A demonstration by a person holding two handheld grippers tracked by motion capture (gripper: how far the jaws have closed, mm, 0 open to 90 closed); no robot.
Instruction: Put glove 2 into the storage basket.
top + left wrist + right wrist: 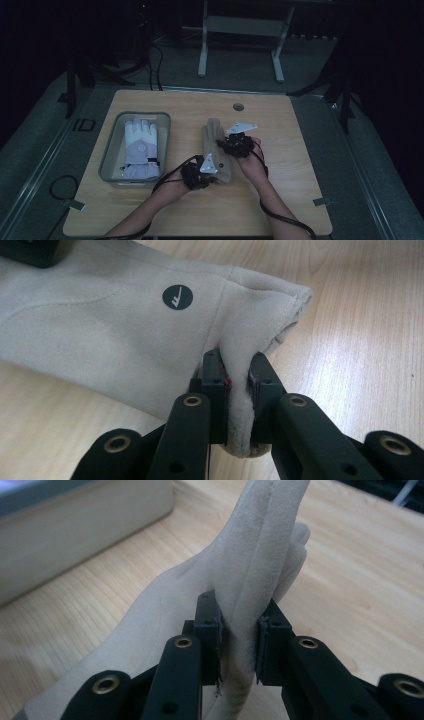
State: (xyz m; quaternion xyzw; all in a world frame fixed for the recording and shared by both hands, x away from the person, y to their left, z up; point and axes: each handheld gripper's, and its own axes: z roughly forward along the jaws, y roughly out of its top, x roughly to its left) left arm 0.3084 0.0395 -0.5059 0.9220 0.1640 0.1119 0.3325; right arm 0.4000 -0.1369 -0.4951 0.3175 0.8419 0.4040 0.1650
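You have the beige glove [216, 150] caught at both ends, near the middle of the table [300, 200] and just right of the grey bin [111, 150] that sits toward the left edge. Your left gripper [197, 176] has its jaws clamped on the cuff end, the end nearest you; in the left gripper view the fabric [125, 335] is bunched into a tight fold between the two pads, close to the round black logo [177, 297]. Your right gripper [235, 144] has its jaws pressed together on the finger end, farther from you; in the right gripper view the glove's fingers [260, 555] stand up in a pinched ridge between the pads, with the bin's wall [85, 530] behind.

Holding it at opposite ends makes sense: a soft glove sags and folds if you take it by one point, and two grips keep it stretched so that it can be carried flat. A white and lilac glove [141, 149] already lies lengthwise in the bin, fingers toward the far edge, so this one most likely goes beside or on top of it, and your grip already lines it up the same way. Keep both pinches firm and level, or the slack middle may drag on the bin's rim.
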